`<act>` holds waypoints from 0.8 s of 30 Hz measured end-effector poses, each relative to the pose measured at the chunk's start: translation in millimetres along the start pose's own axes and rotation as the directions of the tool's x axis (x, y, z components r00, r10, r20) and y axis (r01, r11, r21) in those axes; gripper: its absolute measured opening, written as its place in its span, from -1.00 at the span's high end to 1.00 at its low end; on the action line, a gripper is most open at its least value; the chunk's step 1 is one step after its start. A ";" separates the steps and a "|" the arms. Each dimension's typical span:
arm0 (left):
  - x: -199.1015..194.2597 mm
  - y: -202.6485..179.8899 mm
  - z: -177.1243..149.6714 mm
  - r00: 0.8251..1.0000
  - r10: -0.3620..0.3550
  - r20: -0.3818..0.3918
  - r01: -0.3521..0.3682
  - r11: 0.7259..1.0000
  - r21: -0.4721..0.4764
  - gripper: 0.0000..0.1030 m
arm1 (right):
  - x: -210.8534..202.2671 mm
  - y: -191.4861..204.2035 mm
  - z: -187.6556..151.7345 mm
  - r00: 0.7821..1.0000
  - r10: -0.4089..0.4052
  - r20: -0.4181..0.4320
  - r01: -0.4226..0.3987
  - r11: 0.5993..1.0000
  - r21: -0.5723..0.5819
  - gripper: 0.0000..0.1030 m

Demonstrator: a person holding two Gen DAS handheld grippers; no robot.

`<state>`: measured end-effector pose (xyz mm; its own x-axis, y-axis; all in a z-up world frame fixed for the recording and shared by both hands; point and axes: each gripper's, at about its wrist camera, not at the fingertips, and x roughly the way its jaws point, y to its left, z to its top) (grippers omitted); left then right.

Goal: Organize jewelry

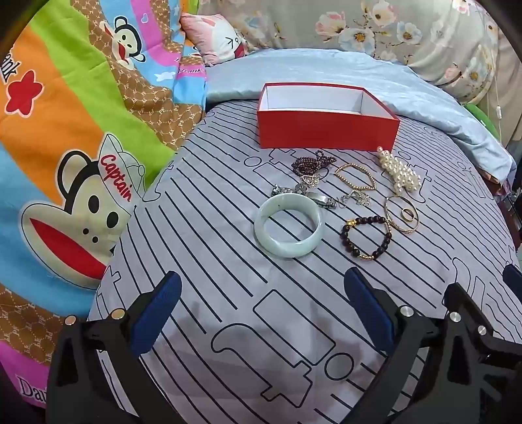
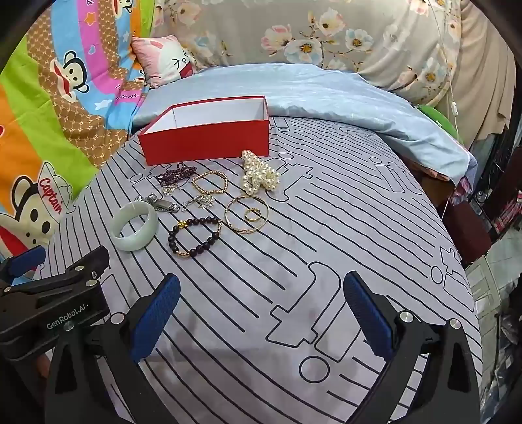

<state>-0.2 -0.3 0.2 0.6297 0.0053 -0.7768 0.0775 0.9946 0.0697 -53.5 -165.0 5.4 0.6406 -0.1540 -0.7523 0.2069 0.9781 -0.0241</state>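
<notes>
An open red box with a white, empty inside sits at the far side of the grey striped bedsheet. In front of it lies jewelry: a pale jade bangle, a dark bead bracelet, a gold bangle with a ring inside, a pearl cluster, a gold bead bracelet, a maroon bead strand and silver pieces. My left gripper and right gripper are open, empty, short of the jewelry.
A cartoon monkey quilt lies left. A light blue blanket and floral bedding lie behind the box. The bed's right edge drops to the floor. The left gripper's body shows beside my right gripper.
</notes>
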 end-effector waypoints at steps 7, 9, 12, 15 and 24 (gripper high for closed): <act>-0.3 -1.0 0.5 1.000 -0.003 -0.006 0.003 1.000 -0.017 -0.88 | -1.5 -2.2 2.3 1.000 0.005 0.001 -0.005 1.000 0.005 -0.90; -1.1 -4.9 1.2 1.000 -0.004 0.004 0.004 1.000 -0.007 -0.88 | -1.5 -2.8 3.0 1.000 0.005 0.003 -0.005 1.000 0.005 -0.90; -1.3 -4.6 2.8 1.000 -0.008 -0.003 0.008 1.000 -0.010 -0.88 | -2.0 -1.7 1.2 1.000 0.003 0.009 -0.003 1.000 0.007 -0.90; -4.5 -2.0 0.7 1.000 -0.018 0.000 0.018 1.000 -0.011 -0.88 | -4.4 -3.0 1.3 1.000 0.002 0.011 -0.002 1.000 0.007 -0.90; -2.7 -3.3 -1.3 1.000 -0.020 -0.005 0.020 1.000 -0.012 -0.88 | -4.6 -1.7 0.3 1.000 0.003 0.012 -0.003 1.000 0.006 -0.90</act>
<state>-3.1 -3.4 1.2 0.6240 -0.0142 -0.7813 0.0808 0.9956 0.0464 -56.6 -166.0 9.0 0.6502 -0.1528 -0.7442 0.2091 0.9777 -0.0180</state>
